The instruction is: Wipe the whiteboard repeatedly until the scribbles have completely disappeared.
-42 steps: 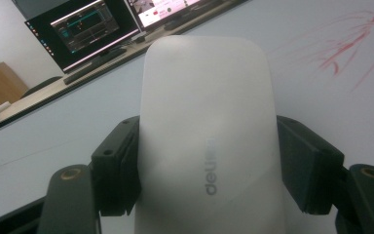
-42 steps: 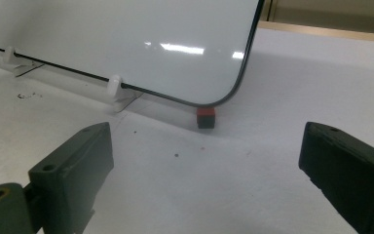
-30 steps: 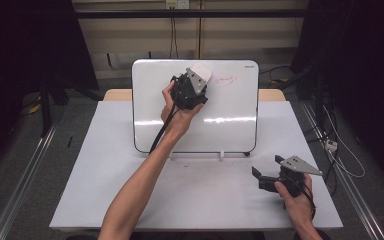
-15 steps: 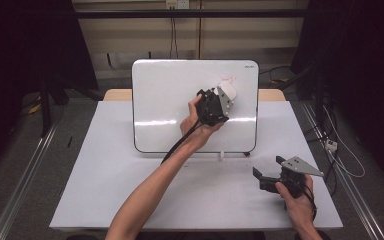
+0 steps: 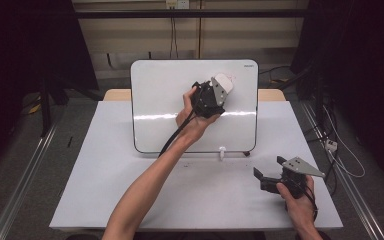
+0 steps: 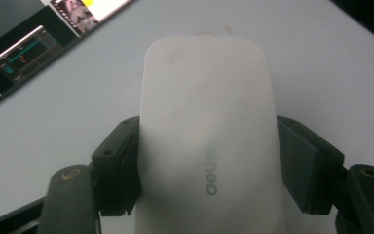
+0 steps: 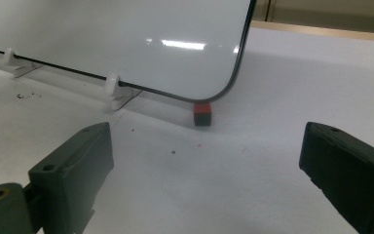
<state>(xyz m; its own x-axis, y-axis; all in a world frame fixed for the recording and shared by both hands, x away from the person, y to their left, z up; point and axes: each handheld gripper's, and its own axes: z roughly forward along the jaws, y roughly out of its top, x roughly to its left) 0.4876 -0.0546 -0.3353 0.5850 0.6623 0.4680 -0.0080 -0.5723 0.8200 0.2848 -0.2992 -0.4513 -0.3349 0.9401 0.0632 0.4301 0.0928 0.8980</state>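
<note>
A white whiteboard (image 5: 160,100) stands propped on the table. My left gripper (image 5: 219,89) is shut on a white board eraser (image 5: 223,82) and holds it against the board's upper right area. In the left gripper view the eraser (image 6: 207,131) sits between both black jaws of the left gripper (image 6: 207,168), and faint red marks (image 6: 219,31) show on the board just past its tip. My right gripper (image 5: 267,176) rests at the table's near right, open with nothing between its jaws (image 7: 204,185). The board's lower corner (image 7: 126,39) lies ahead of it.
White clip stands (image 5: 222,152) hold the board's bottom edge. A small red and black block (image 7: 202,113) sits under the board's lower right corner. The white table (image 5: 105,190) ends just behind the board, with dark floor and cables around it.
My left gripper has carried the eraser rightward across the board, then slightly back up and left. The right gripper has stayed where it was.
</note>
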